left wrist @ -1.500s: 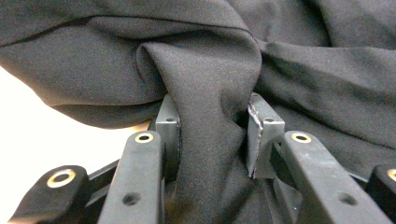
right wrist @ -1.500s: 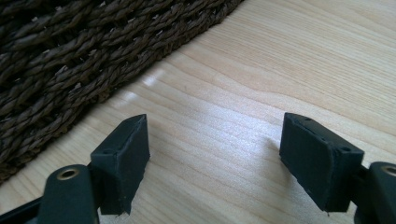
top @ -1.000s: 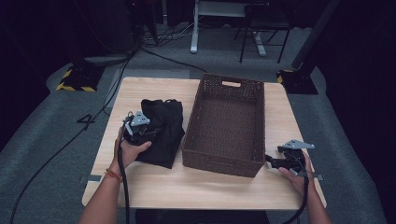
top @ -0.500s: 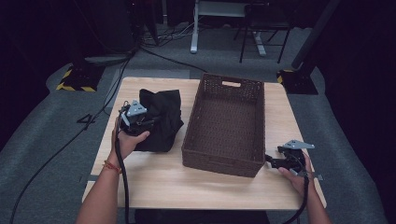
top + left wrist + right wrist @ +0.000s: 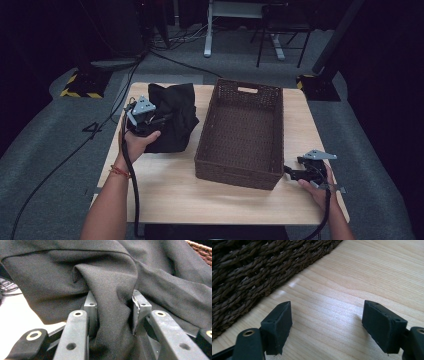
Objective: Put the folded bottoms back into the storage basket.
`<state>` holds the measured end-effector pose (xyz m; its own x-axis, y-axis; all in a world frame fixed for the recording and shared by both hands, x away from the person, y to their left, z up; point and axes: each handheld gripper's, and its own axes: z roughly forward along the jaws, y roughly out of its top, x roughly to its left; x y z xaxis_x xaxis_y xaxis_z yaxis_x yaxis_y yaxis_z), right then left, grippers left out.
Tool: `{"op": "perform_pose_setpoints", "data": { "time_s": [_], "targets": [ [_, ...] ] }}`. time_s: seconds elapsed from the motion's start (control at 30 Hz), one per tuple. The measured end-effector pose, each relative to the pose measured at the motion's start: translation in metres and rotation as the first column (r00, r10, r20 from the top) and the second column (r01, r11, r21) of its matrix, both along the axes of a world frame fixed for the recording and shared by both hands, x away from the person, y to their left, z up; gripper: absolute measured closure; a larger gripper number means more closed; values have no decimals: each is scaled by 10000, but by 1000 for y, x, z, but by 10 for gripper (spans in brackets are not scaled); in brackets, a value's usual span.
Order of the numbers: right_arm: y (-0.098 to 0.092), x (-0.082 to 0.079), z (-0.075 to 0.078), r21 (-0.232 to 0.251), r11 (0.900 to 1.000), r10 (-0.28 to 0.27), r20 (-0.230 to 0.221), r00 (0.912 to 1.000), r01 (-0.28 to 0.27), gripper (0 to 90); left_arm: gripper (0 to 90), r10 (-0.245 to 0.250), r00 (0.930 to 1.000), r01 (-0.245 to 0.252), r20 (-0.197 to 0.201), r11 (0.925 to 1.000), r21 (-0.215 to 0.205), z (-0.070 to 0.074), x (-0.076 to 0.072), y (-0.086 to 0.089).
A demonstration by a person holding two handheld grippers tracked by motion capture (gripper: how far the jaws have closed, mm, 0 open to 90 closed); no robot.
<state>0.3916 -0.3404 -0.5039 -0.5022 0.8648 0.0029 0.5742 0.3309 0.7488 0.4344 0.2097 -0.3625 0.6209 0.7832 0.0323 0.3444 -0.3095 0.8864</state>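
- On the left half of the wooden table (image 5: pixel 165 190), the left gripper (image 5: pixel 150 120) pinches a thick fold of the black cloth (image 5: pixel 172 120) — the left gripper view shows the fabric bunched tight between both jaws.
- The cloth is gathered up into a loose heap, its lower edge on the tabletop, just beside the left wall of the brown wicker basket (image 5: pixel 240 172).
- At the basket's near right corner, the right gripper (image 5: pixel 292 172) sits low over the wood — jaws spread apart, bare table between them, the woven wall close by.
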Motion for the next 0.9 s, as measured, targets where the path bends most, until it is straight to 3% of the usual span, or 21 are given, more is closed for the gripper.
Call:
{"op": "perform_pose_setpoints", "data": {
  "time_s": [0.67,0.9],
  "targets": [
    [0,0,0,-28,10000,-5,8,10000,5,244,653,-230,9975,244,670,9995,-203,42,-1,-12],
    [0,0,0,-3,10000,-1,-14,10000,1,244,654,-498,9944,542,930,9975,-446,60,-3,-22]
  ]
}}
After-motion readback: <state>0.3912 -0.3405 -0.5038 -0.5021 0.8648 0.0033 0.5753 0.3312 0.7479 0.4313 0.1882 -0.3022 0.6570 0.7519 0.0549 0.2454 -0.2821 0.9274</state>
